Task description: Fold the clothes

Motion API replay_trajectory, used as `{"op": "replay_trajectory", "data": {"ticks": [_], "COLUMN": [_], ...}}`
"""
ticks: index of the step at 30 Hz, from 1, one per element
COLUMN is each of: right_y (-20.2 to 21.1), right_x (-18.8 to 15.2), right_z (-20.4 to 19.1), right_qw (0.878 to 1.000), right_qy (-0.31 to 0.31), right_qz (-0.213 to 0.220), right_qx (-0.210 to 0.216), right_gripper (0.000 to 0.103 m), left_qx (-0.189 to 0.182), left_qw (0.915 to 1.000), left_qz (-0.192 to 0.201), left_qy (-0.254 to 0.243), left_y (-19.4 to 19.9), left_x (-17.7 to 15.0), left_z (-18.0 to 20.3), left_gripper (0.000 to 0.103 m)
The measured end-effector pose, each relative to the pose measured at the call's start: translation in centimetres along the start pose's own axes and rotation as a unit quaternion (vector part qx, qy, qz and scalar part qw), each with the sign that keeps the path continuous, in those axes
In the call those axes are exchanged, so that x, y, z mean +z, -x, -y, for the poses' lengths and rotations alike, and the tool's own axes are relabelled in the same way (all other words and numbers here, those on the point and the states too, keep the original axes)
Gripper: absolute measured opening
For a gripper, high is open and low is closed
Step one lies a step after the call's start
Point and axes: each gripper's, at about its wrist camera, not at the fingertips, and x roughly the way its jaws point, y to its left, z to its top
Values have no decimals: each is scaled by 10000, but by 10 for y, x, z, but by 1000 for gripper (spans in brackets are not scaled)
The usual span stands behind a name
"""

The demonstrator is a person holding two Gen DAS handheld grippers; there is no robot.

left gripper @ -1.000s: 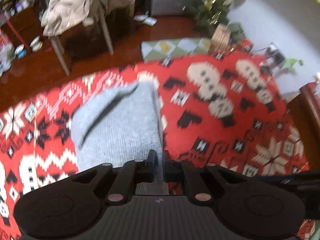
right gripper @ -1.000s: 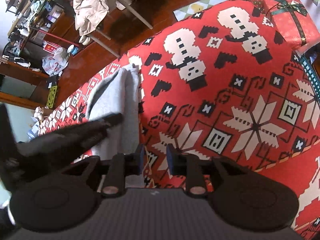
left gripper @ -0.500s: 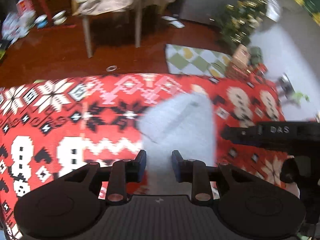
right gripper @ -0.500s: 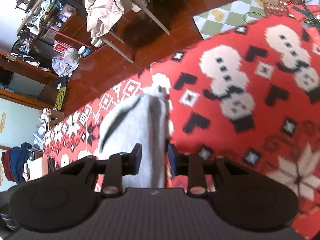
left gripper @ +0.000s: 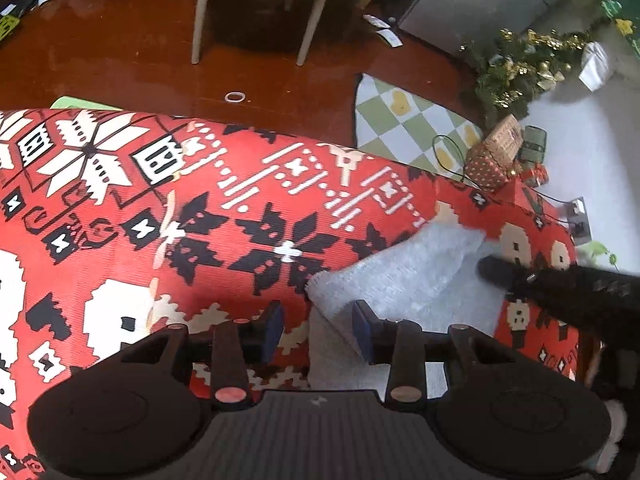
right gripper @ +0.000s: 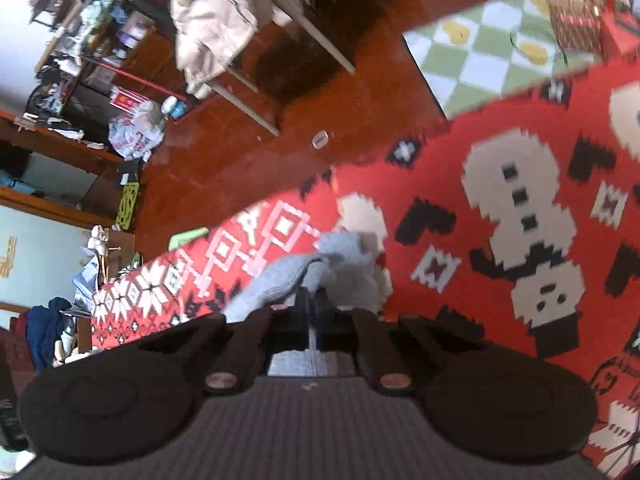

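Red patterned blanket bears grey garment, long axis pointing away

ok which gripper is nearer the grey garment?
Right. The right gripper has its jaws shut on the grey garment; the left gripper is open, straddling its edge, apparently without gripping.

Near end of grey garment: I am losing it under my left claw housing. Right claw in left wrist view: the right frame edge is cutting it off, and its tips are smearing into a dark blur. Right wrist view: the red patterned cover is blurring, and the garment's pinched fold is disappearing between the closed fingers. Shelf clutter: I am finding it too small to identify.
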Motion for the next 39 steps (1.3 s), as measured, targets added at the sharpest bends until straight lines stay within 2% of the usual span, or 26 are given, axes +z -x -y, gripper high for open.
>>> {"op": "replay_trajectory", "data": {"ticks": [4, 9, 10, 11, 14, 18, 21, 25, 29, 31, 32, 35, 37, 39], "right_y": [15, -22, -28, -31, -28, -7, 14, 36, 48, 52, 53, 61, 68, 76], "right_x": [8, 10, 11, 11, 12, 8, -12, -63, -118, -139, -149, -176, -189, -197], "right_z": [-4, 27, 34, 38, 41, 40, 41, 38, 31, 25, 21, 19, 25, 37], "right_qw": [9997, 9989, 9986, 9986, 9989, 9983, 9982, 9982, 9989, 9997, 9999, 9998, 10000, 9996], "right_qy": [-89, -435, -496, -512, -451, -534, -584, -552, -435, -254, -118, 182, 18, -198], "right_qz": [151, -106, -129, -102, 110, 213, 139, 114, -73, -68, -36, 21, 86, 154], "right_qx": [147, -117, -117, -90, -57, 39, 86, 201, 157, 25, -38, -101, 14, 104], "right_gripper": [3, 4, 6, 15, 30, 36, 37, 37, 38, 42, 49, 67, 75, 78], "left_qx": [21, 194, 213, 231, 284, 338, 358, 352, 368, 376, 380, 339, 443, 559], "left_qw": [10000, 9997, 9997, 9996, 9994, 9990, 9985, 9971, 9953, 9939, 9931, 9902, 9883, 9908], "left_qz": [-4, 42, 48, 51, 0, -90, -171, -254, -4, 121, 183, 358, 381, 304], "left_qy": [-29, -139, -144, -149, -182, -263, -384, -626, -893, -1026, -1092, -1305, -1410, -1192], "left_y": [-4, -9, -9, -8, 1, 13, 22, 30, 39, 44, 46, 53, 54, 53], "left_x": [-3, -5, -6, -6, -14, -26, -37, -57, -79, -90, -96, -111, -116, -117], "left_z": [5, 8, 7, 7, 2, -3, -4, 1, 9, 13, 15, 21, 24, 23], "left_gripper": [38, 38, 38, 38, 38, 38, 37, 36, 41, 49, 52, 52, 53, 53]}}
